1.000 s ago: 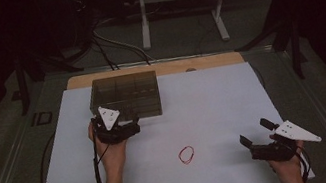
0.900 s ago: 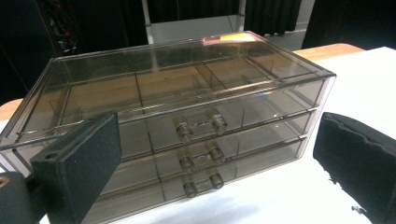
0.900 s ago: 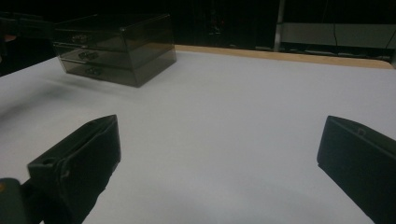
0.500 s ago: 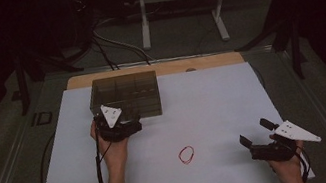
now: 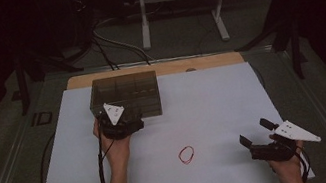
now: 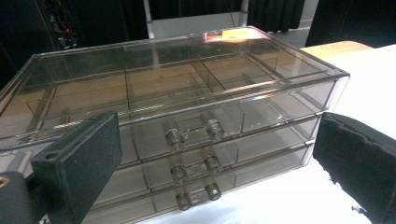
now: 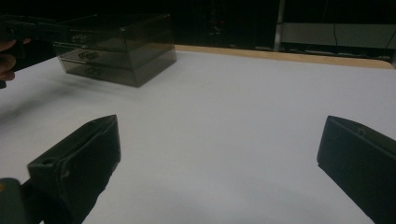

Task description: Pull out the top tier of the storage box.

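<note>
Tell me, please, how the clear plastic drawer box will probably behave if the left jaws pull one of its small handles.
The drawer box looks thin-walled and empty, so it is probably light and may slide on the smooth white table instead of letting a drawer open. Its glossy handles are small and rounded, so the left gripper, open now, could slip off. The plastic seems rigid, perhaps brittle.

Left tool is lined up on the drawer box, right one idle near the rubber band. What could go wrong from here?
1. The left tool is open in front of three small stacked handles of the clear drawer box; it may close on the wrong one.
2. The box looks light and sits loose on the white mat, so a pull might drag it.
3. The red rubber band lies flat, hard for the right tool to pinch.
</note>
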